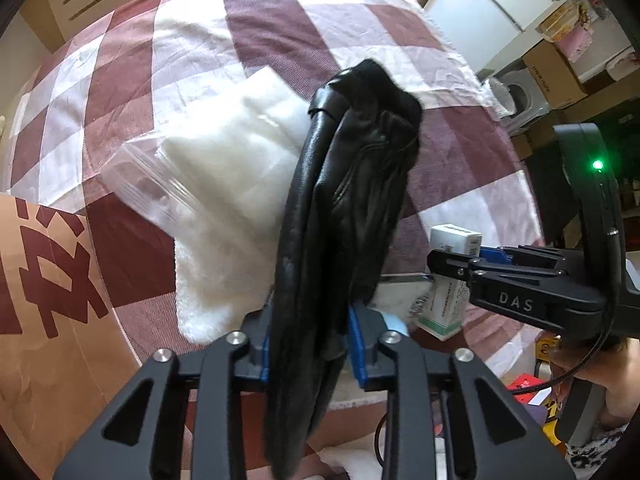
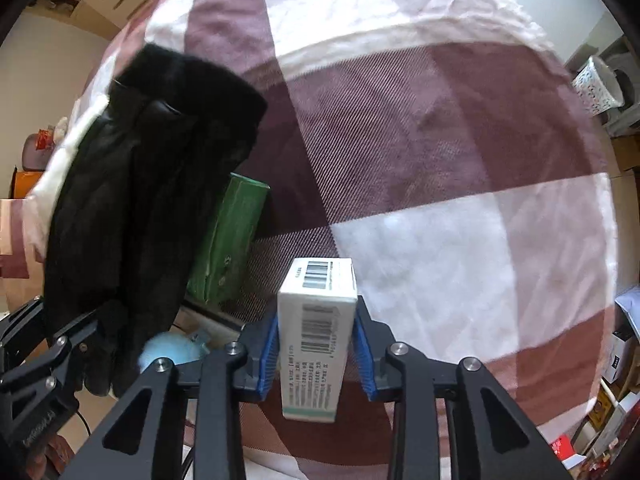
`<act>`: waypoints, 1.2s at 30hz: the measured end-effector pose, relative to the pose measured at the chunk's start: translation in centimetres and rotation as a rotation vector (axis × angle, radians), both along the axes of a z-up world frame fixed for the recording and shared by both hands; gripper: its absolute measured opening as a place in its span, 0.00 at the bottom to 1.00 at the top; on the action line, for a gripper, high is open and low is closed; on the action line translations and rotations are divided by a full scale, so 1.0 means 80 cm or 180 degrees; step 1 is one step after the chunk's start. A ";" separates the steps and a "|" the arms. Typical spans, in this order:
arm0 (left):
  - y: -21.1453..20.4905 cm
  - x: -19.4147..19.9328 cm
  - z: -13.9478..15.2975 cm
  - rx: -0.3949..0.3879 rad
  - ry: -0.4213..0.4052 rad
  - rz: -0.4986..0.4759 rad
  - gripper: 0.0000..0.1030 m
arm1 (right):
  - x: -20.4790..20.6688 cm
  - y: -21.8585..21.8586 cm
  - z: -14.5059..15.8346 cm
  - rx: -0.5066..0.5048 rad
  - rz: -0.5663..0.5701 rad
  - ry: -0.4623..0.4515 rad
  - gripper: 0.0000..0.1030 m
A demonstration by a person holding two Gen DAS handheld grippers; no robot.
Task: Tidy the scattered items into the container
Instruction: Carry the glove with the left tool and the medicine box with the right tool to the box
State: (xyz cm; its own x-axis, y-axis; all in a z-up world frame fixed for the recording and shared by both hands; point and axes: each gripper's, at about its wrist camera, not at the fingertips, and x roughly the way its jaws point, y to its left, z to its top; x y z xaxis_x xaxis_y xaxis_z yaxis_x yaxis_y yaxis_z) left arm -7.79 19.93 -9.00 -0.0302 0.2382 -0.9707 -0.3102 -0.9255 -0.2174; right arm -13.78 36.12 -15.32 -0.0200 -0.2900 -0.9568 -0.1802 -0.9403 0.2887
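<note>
Risk: the black leather glove is soft and pinched only at its lower part, with most of its length free, so it could slide out through the pads. The small white carton with barcodes is held by narrow sides and could twist loose.

Left gripper: blue pads pressed close on the glove, centre of the left wrist frame.

Right gripper: pads pinching the carton, lower centre of the right wrist frame.

Unsorted: clear zip bag of white padding, green packet, pale blue item, all on the maroon-and-white checked cloth.

Container: probably the brown cardboard box with red print, lower left of the left wrist frame
</note>
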 end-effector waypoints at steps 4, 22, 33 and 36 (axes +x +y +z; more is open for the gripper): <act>0.003 0.011 0.020 0.0091 0.0094 -0.0061 0.23 | 0.018 0.006 0.024 0.0042 -0.0065 0.0144 0.30; 0.044 0.008 0.010 0.0022 0.0128 -0.0441 0.22 | 0.045 0.035 0.090 -0.0038 -0.0243 0.0363 0.30; 0.064 -0.021 -0.028 -0.0167 0.0102 -0.0305 0.33 | 0.053 0.054 0.082 -0.0052 -0.0330 0.0354 0.30; 0.053 -0.021 -0.015 -0.0017 0.0126 -0.0226 0.18 | 0.052 0.057 0.083 -0.0074 -0.0355 0.0373 0.30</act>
